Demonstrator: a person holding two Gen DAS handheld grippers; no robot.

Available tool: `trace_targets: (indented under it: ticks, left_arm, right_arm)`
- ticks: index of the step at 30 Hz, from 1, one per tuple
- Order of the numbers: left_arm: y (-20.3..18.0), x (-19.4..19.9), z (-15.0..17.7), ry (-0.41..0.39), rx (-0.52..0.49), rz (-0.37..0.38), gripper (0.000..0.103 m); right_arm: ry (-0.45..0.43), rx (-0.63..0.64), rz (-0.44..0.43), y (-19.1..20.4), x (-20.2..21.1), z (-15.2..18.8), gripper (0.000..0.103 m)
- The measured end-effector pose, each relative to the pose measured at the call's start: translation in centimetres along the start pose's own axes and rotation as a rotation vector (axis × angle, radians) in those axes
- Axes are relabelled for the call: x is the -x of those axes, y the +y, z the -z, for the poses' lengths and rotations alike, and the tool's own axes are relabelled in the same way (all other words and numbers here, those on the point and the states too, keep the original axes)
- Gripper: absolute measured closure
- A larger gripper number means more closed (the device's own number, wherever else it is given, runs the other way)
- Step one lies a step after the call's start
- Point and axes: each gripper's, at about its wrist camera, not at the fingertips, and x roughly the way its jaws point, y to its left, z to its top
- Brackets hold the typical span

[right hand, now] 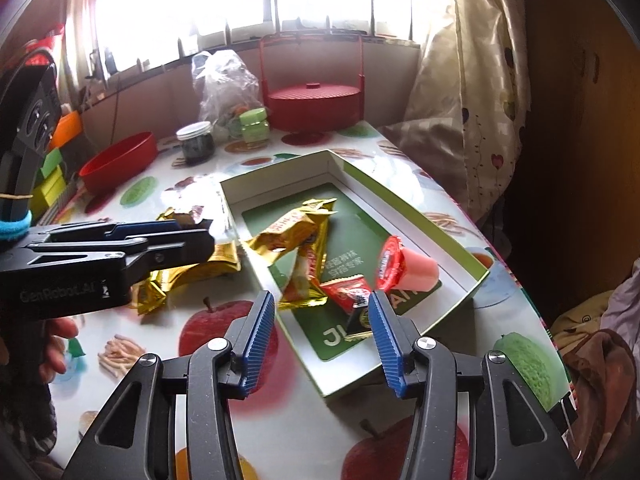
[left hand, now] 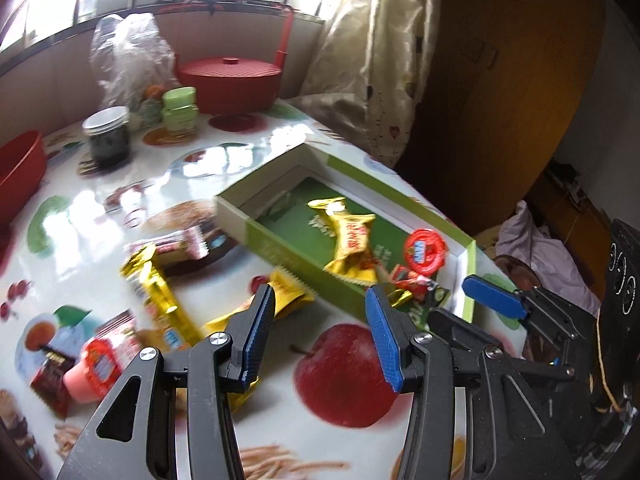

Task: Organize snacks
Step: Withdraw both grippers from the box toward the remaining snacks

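A shallow green and white box [right hand: 460,252] lies open on the table. It holds gold wrapped snacks [right hand: 296,232], a pink jelly cup [right hand: 408,268] on its side and a small red packet [right hand: 352,292]. The box [left hand: 280,248] also shows in the left wrist view, with loose gold packets [left hand: 156,292], a pink jelly cup [left hand: 92,372] and red packets [left hand: 52,380] on the table to its left. My left gripper [left hand: 320,320] is open and empty above the table beside the box. My right gripper [right hand: 320,324] is open and empty over the box's near end.
A red lidded basket [right hand: 316,104], a clear plastic bag [right hand: 224,84], green jars [right hand: 252,124], a dark jar [right hand: 196,144] and a red bowl [right hand: 120,164] stand at the back. The table edge [right hand: 532,304] runs along the right, by a curtain [right hand: 472,100].
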Motion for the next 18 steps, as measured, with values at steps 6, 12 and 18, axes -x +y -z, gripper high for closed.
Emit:
trace_targets:
  ticks: [6, 12, 18]
  left_arm:
    - [1.6, 1.4, 1.1, -0.018, 0.017, -0.031, 0.054]
    - [4.0, 2.8, 2.1, -0.032, 0.051, -0.076, 0.054]
    - [7.5, 4.2, 2.7, -0.051, 0.117, -0.142, 0.054]
  right_arm:
    - [0.004, 0.023, -0.034, 1.4, -0.1, -0.1, 0.053]
    - [0.021, 0.062, -0.071, 3.2, -0.7, -0.2, 0.052]
    - [0.053, 0.137, -0.128, 5.9, -1.9, -0.1, 0.052]
